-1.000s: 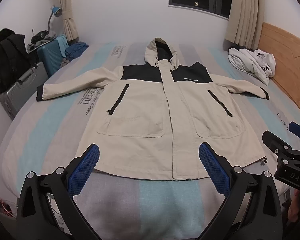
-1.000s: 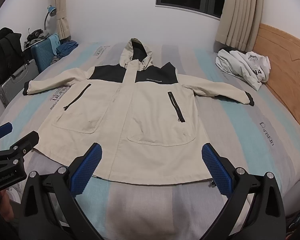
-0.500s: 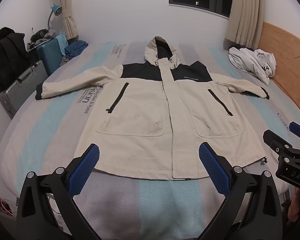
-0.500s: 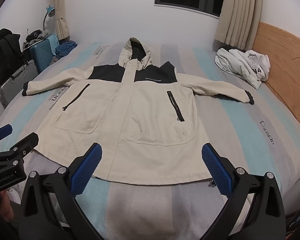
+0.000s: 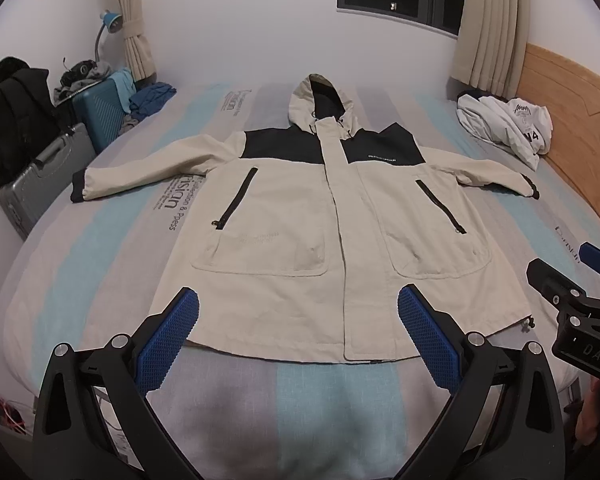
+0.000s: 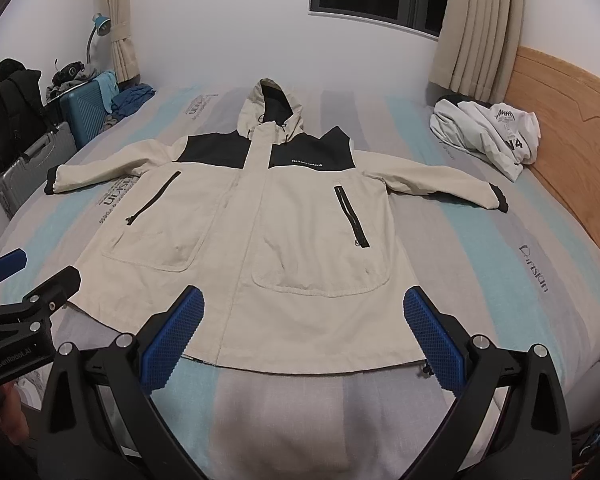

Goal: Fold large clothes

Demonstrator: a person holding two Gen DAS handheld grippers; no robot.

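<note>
Two black grippers with blue ribbed pads hang above the near edge of a bed with a grey and pale-blue striped cover point(image 5: 100, 248), neither touching anything. The left gripper point(image 5: 298, 334) has its jaws spread wide, nothing between them; the right gripper point(image 6: 302, 332) is likewise spread and holds nothing. A large cream hooded jacket with a black shoulder yoke point(image 5: 332, 232) lies flat, front up and closed, in the middle of the bed, both sleeves stretched outward, the hood pointing toward the far wall and the hem nearest the grippers. Its hem sits just beyond the pads in both wrist views. A crumpled white printed garment point(image 6: 496, 136) lies on the bed beyond the jacket's right sleeve, next to the wooden headboard point(image 6: 572, 128). Past the jacket's left sleeve, off the bed, stand a teal suitcase point(image 5: 100, 116) and a silver hard case point(image 5: 40, 184).
</note>
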